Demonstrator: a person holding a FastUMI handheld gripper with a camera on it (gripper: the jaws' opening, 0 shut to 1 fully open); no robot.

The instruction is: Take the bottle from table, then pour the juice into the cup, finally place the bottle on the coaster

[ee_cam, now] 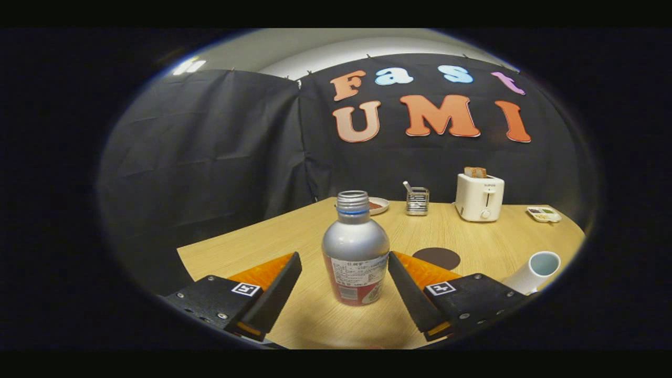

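The gripper [345,265] held its fingers wide, and the bottle [355,251] stood upright on the table [262,236] between them; the right finger seemed to touch it, the left stood apart. Beyond the right finger lay the dark coaster [437,258], the cup [535,270] beside it. Farther back stood a toaster [479,197].

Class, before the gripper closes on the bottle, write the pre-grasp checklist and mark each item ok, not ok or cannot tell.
1. Bottle upright on the table: ok.
2. Bottle between the fingers of the gripper: ok.
3. Fingers open, not touching the bottle: ok.
4. Bottle cap off for pouring: ok.
5. Cup upright: cannot tell, it looks tilted at the fisheye's margin.
6. Coaster bare: ok.
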